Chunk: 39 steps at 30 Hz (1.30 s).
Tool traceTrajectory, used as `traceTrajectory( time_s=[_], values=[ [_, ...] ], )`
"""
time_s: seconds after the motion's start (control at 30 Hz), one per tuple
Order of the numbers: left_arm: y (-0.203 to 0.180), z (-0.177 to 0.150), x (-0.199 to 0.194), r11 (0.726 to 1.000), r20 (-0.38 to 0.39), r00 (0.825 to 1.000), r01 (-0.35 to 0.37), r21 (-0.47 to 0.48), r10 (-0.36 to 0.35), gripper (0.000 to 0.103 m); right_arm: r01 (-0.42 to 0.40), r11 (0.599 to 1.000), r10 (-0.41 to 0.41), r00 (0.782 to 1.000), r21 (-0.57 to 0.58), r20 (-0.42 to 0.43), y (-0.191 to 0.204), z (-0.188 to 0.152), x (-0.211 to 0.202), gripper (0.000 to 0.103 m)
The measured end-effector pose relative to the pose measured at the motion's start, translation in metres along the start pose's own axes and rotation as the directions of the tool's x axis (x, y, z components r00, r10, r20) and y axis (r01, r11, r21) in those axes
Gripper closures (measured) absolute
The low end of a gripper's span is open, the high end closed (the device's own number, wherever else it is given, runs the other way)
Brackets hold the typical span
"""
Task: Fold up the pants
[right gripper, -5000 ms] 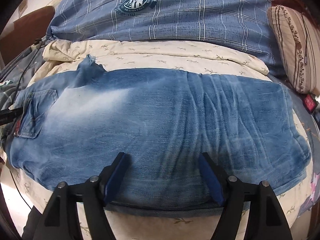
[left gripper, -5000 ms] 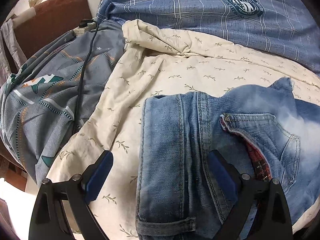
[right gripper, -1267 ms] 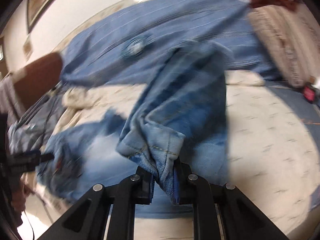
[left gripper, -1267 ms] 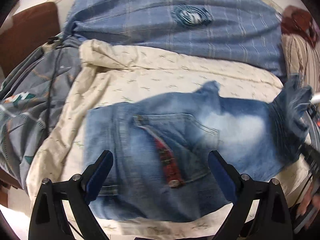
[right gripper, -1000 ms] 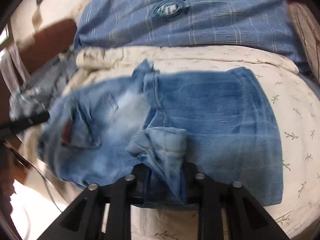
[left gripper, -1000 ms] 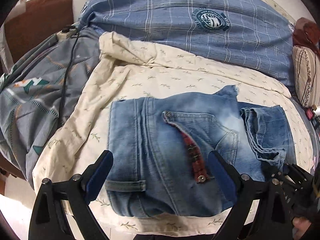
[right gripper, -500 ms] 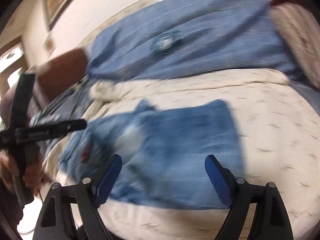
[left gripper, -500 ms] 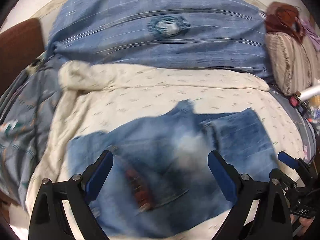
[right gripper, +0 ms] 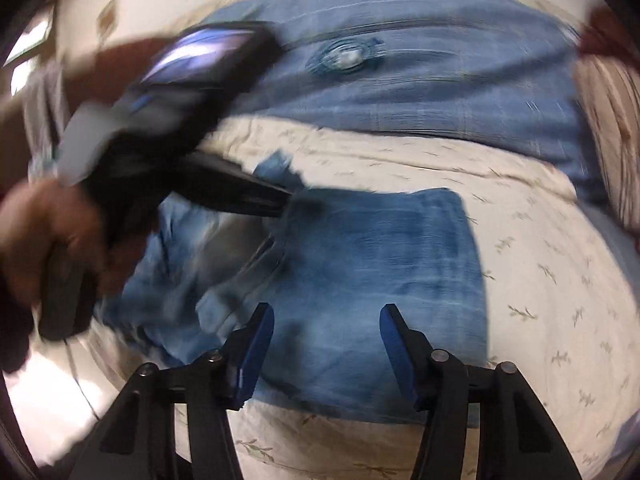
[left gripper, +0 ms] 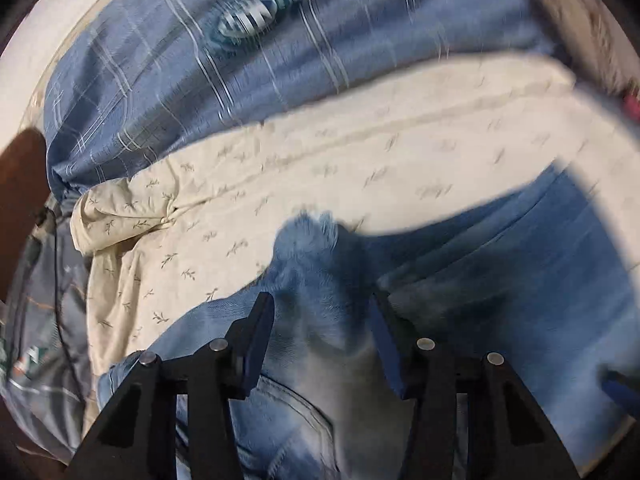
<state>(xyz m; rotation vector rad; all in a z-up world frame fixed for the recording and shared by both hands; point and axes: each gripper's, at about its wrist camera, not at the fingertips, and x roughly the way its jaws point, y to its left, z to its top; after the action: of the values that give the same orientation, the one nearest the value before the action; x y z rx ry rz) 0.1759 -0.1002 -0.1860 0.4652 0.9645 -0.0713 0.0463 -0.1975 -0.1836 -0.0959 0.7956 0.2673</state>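
The blue jeans [left gripper: 500, 280] lie folded across a cream leaf-print sheet [left gripper: 360, 152]. My left gripper [left gripper: 322, 320] sits low over them by the frayed flap [left gripper: 312, 232] at their far edge. Its jaws are closing, and a ridge of denim stands between the pads without a clear pinch. In the right wrist view a hand [right gripper: 52, 220] carries that left gripper [right gripper: 276, 200], its tip on the jeans' [right gripper: 380, 248] upper left corner. My right gripper [right gripper: 326, 332] hovers over the near edge of the folded part. Its jaws are closing with nothing gripped.
A blue plaid blanket [left gripper: 280, 60] covers the back of the bed. A grey patterned quilt [left gripper: 40, 320] with a black cable [left gripper: 60, 300] lies at the left, next to brown furniture [left gripper: 16, 200]. A striped pillow [right gripper: 608, 120] stands at the right.
The right gripper let go of the jeans' hem, which now lies over the seat part, then opened. The left gripper swung right and down onto the jeans, and both pairs of jaws narrowed.
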Motion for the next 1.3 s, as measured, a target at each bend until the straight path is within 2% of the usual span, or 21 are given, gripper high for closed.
traceTrajectory(
  time_s=[0.03,0.1,0.2,0.3,0.37,0.53,0.7,0.8,0.87,1.0,1.07,1.17,1.23,1.3],
  values=[
    [-0.001,-0.002,0.007,1.0,-0.01,1.0,-0.002,0.01,0.002,0.052,0.014,0.999,-0.014,1.0,-0.042,-0.01,0.008,-0.002,0.005,0.045],
    [-0.001,-0.004,0.008,1.0,0.019,1.0,-0.005,0.016,0.005,0.052,0.038,0.992,-0.044,0.997,-0.117,-0.056,0.022,-0.008,0.019,0.047],
    [0.003,-0.002,0.01,1.0,0.018,1.0,0.005,0.01,-0.005,0.052,0.018,0.994,-0.024,0.998,-0.111,-0.053,0.022,-0.008,0.022,0.051],
    [0.018,-0.003,0.005,0.995,-0.001,0.997,0.081,-0.051,-0.082,0.052,-0.002,0.996,-0.003,0.999,-0.088,-0.051,0.017,-0.006,0.023,0.051],
    [0.032,-0.009,-0.008,0.986,0.018,0.991,0.135,-0.097,-0.134,0.052,-0.013,0.998,0.01,0.999,-0.063,-0.038,0.013,-0.004,0.019,0.051],
    [0.087,-0.044,-0.048,0.959,0.089,0.978,0.205,-0.198,-0.19,0.051,-0.009,1.0,0.01,1.0,-0.029,0.022,0.004,0.001,0.004,0.051],
    [0.152,-0.109,-0.068,0.931,0.087,0.983,0.184,-0.316,-0.164,0.046,-0.002,0.997,0.001,1.0,-0.071,-0.019,0.018,-0.001,0.011,0.051],
    [0.185,-0.154,-0.07,0.906,0.05,0.988,0.152,-0.394,-0.144,0.046,0.034,0.995,-0.038,0.998,-0.091,-0.045,0.023,-0.004,0.016,0.051],
    [0.203,-0.182,-0.071,0.885,0.028,0.991,0.131,-0.446,-0.133,0.046,0.032,0.997,-0.035,0.998,-0.075,-0.046,0.021,-0.003,0.015,0.05],
    [0.228,-0.228,-0.07,0.825,0.004,0.987,0.136,-0.548,-0.16,0.046,0.033,0.999,-0.033,0.999,-0.034,-0.007,0.019,-0.001,0.003,0.048],
    [0.233,-0.241,-0.066,0.79,0.006,0.98,0.163,-0.591,-0.197,0.046,0.026,0.999,-0.025,0.999,-0.022,0.024,0.02,0.002,-0.002,0.042],
    [0.233,-0.249,-0.058,0.729,0.035,0.963,0.225,-0.646,-0.266,0.046,0.013,1.0,-0.014,0.998,0.007,0.064,0.022,0.007,-0.007,0.039],
    [0.229,-0.248,-0.059,0.711,0.065,0.955,0.26,-0.653,-0.289,0.046,0.007,0.999,-0.009,0.998,0.034,0.069,0.022,0.009,-0.007,0.039],
    [0.22,-0.24,-0.062,0.719,0.098,0.949,0.292,-0.631,-0.299,0.046,0.004,0.999,-0.007,0.998,0.047,0.059,0.022,0.011,-0.005,0.039]
  ],
)
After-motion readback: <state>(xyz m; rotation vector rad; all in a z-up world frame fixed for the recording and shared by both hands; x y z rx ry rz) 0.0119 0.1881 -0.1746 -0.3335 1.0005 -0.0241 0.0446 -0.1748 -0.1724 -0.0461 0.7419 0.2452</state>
